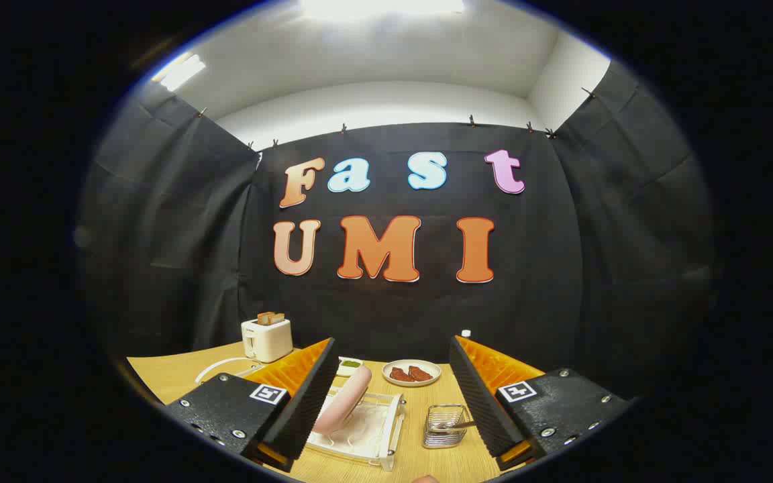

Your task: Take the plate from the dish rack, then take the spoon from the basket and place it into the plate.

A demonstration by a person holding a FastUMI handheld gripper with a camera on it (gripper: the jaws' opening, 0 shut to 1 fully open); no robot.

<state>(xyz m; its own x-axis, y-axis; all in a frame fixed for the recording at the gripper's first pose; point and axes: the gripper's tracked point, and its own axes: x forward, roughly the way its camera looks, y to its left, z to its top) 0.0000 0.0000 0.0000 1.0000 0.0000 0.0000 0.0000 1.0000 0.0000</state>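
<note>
In the lower middle of the frame, between the two fingers and a little ahead of them, a pink plate (344,400) stands on edge in a white dish rack (386,429) on the wooden table (178,376). The gripper (388,396) is spread wide, its fingers well apart and holding nothing, hovering above the table short of the rack. The plate leans, its upper rim tipped toward the upper right of the frame and its lower rim down in the rack toward the lower left, so its long line runs on that diagonal and its rim, not its face, meets the fingers. It looks stiff, smooth and probably slippery, and may chip if knocked; I would judge the exposed upper rim the place to pinch, one finger on each face, then lift along the lean so it clears the rack. To the right of the rack, just before the right finger, sits a small wire basket (445,426) with what seems to be the spoon (455,424) in it, handle pointing right; it is too small to be sure of the bowl end. Being thin and light, it wants gripping across the handle. Beyond lie a plate of food (411,373) and a toaster (266,339) at the far left.
</note>
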